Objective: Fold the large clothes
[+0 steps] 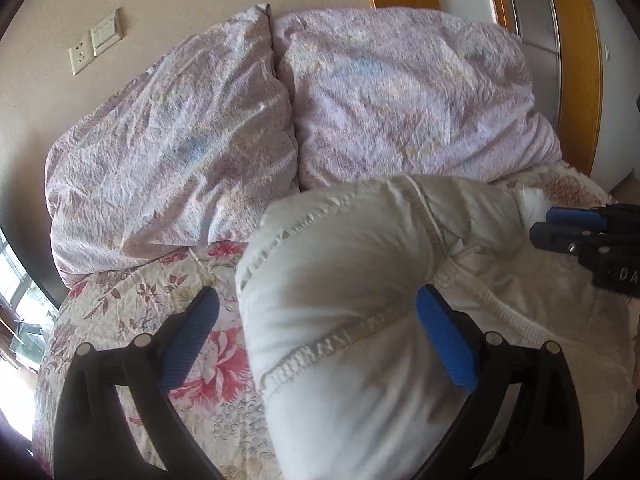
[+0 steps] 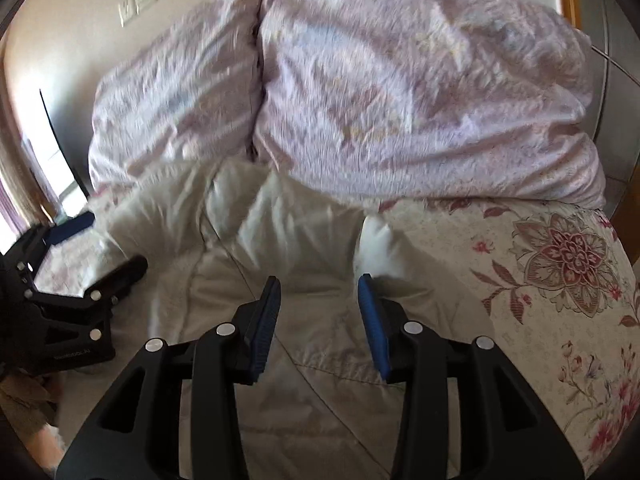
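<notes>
Left gripper (image 1: 316,320) beside puffy white garment (image 1: 360,280)

1. This is a bedroom in a home: a bed (image 1: 120,304) fills most of both views, covered by a quilted bedspread with pink and maroon flowers.
2. Two plump pillows (image 1: 180,152) in crinkled lilac floral cases lean side by side against the beige wall at the head of the bed.
3. A wall socket and switch plate (image 1: 96,42) sit on that wall above the left pillow, a household fitting.
4. A warm orange wooden door frame (image 1: 576,60) stands at the right, beside pale panels.
5. Daylight comes through a window (image 1: 20,304) at the far left edge.
6. A white padded garment (image 1: 352,320) lies on the bedspread, as laundry does at home.
</notes>
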The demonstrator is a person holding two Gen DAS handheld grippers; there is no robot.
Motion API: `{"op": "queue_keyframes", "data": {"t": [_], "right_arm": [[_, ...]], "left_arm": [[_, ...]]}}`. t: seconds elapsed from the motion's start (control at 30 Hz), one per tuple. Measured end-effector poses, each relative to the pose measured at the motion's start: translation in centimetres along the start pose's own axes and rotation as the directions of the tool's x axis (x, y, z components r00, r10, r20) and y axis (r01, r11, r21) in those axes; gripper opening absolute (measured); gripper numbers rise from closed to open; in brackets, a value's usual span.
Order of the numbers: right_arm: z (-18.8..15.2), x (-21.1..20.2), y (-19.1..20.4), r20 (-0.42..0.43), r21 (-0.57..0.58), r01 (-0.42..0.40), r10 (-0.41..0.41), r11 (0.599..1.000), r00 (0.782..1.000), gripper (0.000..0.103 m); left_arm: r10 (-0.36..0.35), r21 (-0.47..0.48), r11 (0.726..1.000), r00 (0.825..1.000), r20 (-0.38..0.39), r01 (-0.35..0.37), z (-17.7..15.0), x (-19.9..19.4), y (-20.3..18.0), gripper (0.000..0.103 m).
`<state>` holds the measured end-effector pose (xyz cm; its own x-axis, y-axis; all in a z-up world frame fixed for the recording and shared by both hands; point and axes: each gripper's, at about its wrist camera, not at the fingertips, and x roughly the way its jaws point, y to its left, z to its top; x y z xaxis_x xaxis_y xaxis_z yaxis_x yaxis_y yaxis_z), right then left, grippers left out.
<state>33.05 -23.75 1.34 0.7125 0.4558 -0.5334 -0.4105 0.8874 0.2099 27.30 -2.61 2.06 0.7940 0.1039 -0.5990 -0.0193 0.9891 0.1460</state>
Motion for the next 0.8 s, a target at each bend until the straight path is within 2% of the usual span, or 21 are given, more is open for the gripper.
{"op": "queue_keyframes", "data": {"t": [0.17, 0.23, 0.3, 0.4, 0.6, 0.8], "right_arm": [[1.9, 0.6, 0.6, 0.031, -0.023, 0.078, -0.078, 0.997, 0.996, 0.044], [1.9, 1.9, 0.0, 0.022, -0.014, 0.116, -0.116, 0.993, 0.993, 0.044], [1.1, 3.4, -0.9, -0.024, 0.005, 0.135, -0.135, 0.991, 0.991, 0.044], [-0.3, 4.2, -1.8, -0.026, 0.002, 0.128, -0.128, 0.992, 0.991, 0.044], [-0.9, 5.3, -2.6, -0.020, 0.035, 0.114, -0.113, 0.993, 0.993, 0.044], [-0.8, 6.3, -2.7, -0.053, 0.038, 0.118, -0.115, 0.992, 0.992, 0.045]], "left_arm": [[-0.016, -0.055, 0.998, 1.000, -0.024, 0.014, 2.4, 0.3, 0.1, 0.100], [0.002, -0.030, 1.000, 0.999, -0.033, -0.003, 2.8, 1.0, -0.9, 0.100], [0.036, 0.024, 0.999, 0.998, -0.047, -0.034, 2.6, 2.1, -2.1, 0.100], [0.062, 0.089, 0.994, 0.998, -0.029, -0.060, 1.6, 3.2, -3.3, 0.101], [0.045, 0.073, 0.996, 0.999, -0.031, -0.042, 1.2, 4.7, -3.8, 0.101], [0.065, 0.082, 0.995, 0.997, -0.029, -0.062, 0.6, 5.7, -4.3, 0.101]]}}
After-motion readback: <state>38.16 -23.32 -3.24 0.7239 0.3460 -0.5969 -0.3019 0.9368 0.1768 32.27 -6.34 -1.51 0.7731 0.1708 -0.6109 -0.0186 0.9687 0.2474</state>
